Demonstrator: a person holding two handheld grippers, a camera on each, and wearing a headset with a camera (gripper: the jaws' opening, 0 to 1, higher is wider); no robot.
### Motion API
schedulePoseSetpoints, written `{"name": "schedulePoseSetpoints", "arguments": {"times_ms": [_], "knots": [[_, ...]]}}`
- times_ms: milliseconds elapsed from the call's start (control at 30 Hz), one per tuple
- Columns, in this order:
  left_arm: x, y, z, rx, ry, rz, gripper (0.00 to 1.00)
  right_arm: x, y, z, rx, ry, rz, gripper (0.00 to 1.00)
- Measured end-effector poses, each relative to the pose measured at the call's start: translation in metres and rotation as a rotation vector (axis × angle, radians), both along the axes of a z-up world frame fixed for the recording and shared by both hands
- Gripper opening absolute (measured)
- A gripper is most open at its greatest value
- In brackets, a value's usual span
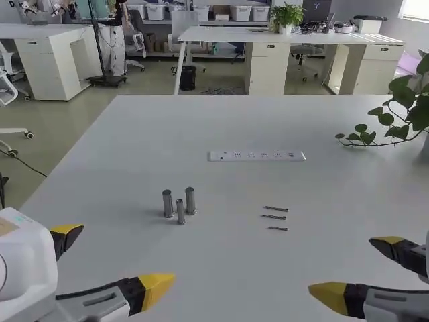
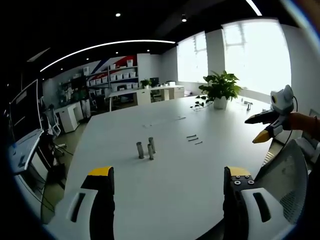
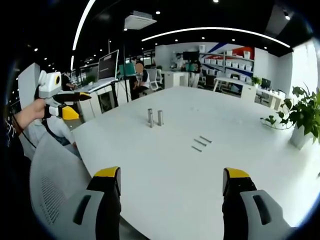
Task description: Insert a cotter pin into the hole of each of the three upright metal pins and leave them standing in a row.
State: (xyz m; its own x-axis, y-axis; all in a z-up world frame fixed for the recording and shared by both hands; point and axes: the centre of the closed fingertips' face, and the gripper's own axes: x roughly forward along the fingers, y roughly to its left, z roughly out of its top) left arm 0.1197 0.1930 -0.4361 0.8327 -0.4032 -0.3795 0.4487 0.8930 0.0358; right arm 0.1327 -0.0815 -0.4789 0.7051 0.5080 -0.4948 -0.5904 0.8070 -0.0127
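Note:
Three upright metal pins point(image 1: 179, 204) stand clustered left of the table's middle; they also appear in the left gripper view point(image 2: 145, 149) and right gripper view point(image 3: 154, 117). Three small cotter pins point(image 1: 275, 218) lie in a column to their right, also visible as cotter pins point(image 2: 194, 139) and cotter pins point(image 3: 200, 143). My left gripper point(image 1: 114, 258) hovers open at the near left edge, nothing between its yellow-tipped fingers point(image 2: 101, 172). My right gripper point(image 1: 358, 265) is open at the near right, well short of the cotter pins, holding nothing.
A white power strip point(image 1: 257, 155) lies beyond the pins. A potted plant point(image 1: 401, 107) reaches in at the table's right edge. Desks, shelves and chairs stand in the room behind. The white table point(image 1: 221, 268) is bare between grippers and pins.

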Motion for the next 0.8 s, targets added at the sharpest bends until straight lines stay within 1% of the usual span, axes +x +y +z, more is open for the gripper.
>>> {"name": "schedulePoseSetpoints", "arguments": {"times_ms": [267,667,800], "knots": [[0.0013,0.0019,-0.0012,0.001,0.004,0.003,0.89,-0.0011,0.0017,0.0,0.009,0.001,-0.003,0.8],[0.0022,0.0083,0.0017,-0.002,-0.016,0.023,0.84,0.0011,0.0054,0.0051,0.029,-0.02,-0.005,0.77],[0.0023,0.0095,0.0009,0.0,-0.014,0.023,0.83,0.0019,0.0055,0.0066,0.037,-0.025,-0.007,0.75]]}}
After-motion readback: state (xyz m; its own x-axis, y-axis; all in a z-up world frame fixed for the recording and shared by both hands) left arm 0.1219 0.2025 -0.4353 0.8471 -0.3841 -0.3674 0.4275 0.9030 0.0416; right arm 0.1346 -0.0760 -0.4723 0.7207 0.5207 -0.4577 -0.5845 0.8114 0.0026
